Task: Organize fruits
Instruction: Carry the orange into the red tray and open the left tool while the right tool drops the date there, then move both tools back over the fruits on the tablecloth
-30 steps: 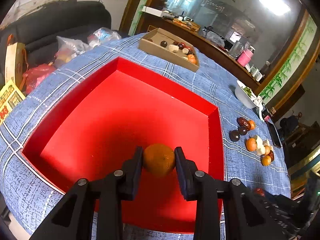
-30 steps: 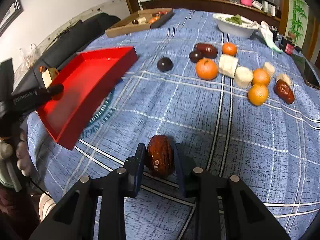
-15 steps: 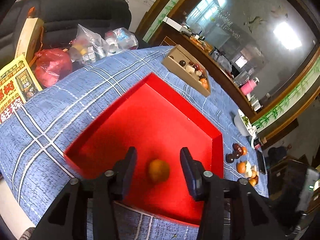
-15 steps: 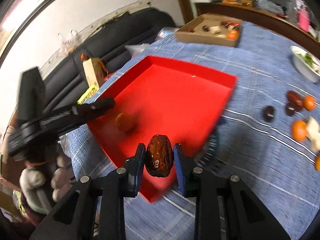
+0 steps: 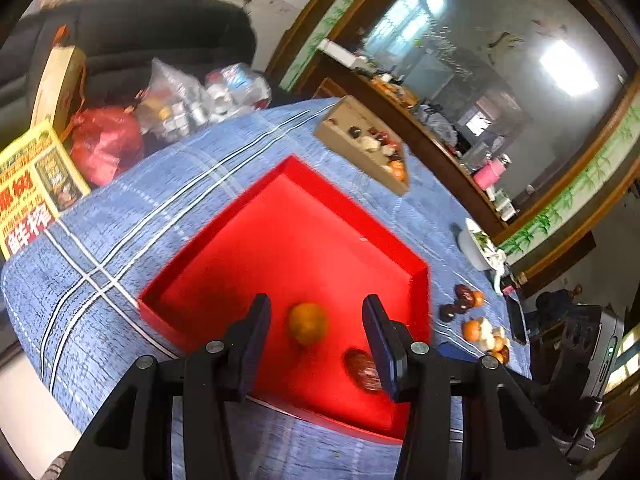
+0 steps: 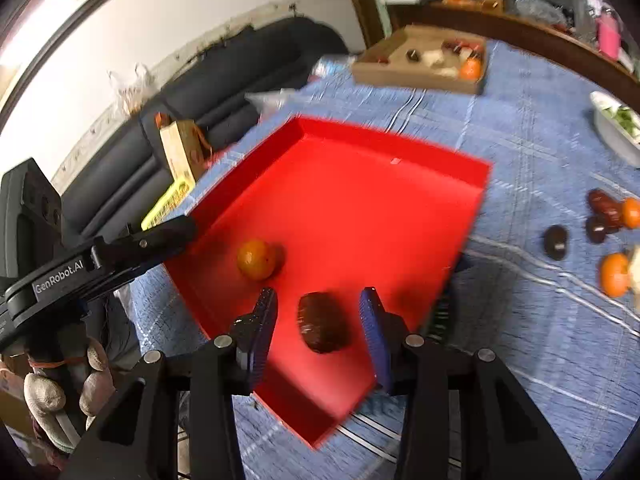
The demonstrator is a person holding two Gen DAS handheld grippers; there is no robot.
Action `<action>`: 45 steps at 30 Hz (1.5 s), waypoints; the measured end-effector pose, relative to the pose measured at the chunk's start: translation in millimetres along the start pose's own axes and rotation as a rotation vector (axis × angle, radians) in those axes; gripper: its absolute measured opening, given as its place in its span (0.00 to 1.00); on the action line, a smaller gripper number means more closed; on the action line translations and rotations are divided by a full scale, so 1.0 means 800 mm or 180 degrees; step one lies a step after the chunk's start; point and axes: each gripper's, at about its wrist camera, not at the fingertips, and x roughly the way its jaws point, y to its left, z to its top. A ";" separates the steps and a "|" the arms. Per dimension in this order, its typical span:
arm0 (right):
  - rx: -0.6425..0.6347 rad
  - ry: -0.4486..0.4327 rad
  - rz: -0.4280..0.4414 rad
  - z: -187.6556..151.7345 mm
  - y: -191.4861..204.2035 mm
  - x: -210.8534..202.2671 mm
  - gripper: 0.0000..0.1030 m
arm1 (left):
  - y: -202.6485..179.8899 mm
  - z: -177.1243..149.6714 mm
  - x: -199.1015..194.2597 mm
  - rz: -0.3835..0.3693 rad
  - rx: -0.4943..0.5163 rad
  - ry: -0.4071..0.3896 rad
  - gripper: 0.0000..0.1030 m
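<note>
A red tray (image 5: 304,220) lies on the blue checked tablecloth. In it rests an orange (image 5: 307,322) (image 6: 256,259), free of any grip. My left gripper (image 5: 315,304) hovers open above it, and its fingers (image 6: 160,236) show at the tray's left rim in the right wrist view. Over the tray's near corner, my right gripper (image 6: 317,296) has its jaws opening. A dark brown date (image 6: 322,328) (image 5: 362,366) sits between them, clear of both pads, low in the tray (image 6: 360,200).
Several loose oranges, dates and pale pieces (image 6: 616,272) lie on the cloth to the right. A cardboard box (image 6: 424,60) with fruit stands at the far side, with a white bowl (image 6: 616,128) to its right. Bags (image 5: 104,140) and a dark sofa lie beyond the left edge. A gloved hand (image 6: 60,392) holds the left gripper.
The left gripper let go of the orange in the tray and drew back upward. The right gripper carried the date from the cloth over the tray and parted its jaws.
</note>
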 end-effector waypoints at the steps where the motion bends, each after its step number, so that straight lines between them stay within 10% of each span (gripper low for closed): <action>1: -0.0012 -0.0089 -0.0100 -0.002 -0.004 -0.013 0.40 | -0.010 -0.002 -0.005 -0.0022 0.0045 -0.0021 0.48; 7: 0.0280 -0.0692 -0.0640 -0.030 -0.054 -0.114 0.46 | -0.087 -0.019 -0.025 -0.0235 0.0396 -0.0046 0.48; 12: 0.1070 -0.1121 -0.0350 -0.061 -0.129 -0.203 0.47 | -0.164 -0.034 -0.049 -0.0515 0.0738 -0.0065 0.48; 17: 0.0924 -0.1641 -0.1581 -0.088 -0.146 -0.286 0.47 | -0.238 -0.039 -0.084 -0.0834 0.1112 -0.0093 0.48; 23: 0.0954 -0.1985 -0.2118 -0.098 -0.170 -0.386 0.49 | -0.306 -0.017 -0.132 -0.1203 0.1384 -0.0112 0.48; 29: 0.0645 -0.2365 -0.2761 -0.066 -0.167 -0.518 0.51 | -0.353 0.042 -0.175 -0.1078 0.1592 -0.0398 0.56; 34: 0.0750 -0.2688 -0.2780 -0.042 -0.186 -0.614 0.87 | -0.353 0.086 -0.162 -0.0681 0.1632 -0.0726 0.65; 42: 0.0954 -0.1709 -0.1889 -0.065 -0.271 -0.439 0.87 | -0.309 0.046 -0.002 -0.0523 0.1428 -0.0008 0.66; 45: 0.0968 -0.1209 -0.1561 -0.075 -0.295 -0.326 0.65 | -0.299 0.010 0.082 -0.0519 0.1370 0.0399 0.65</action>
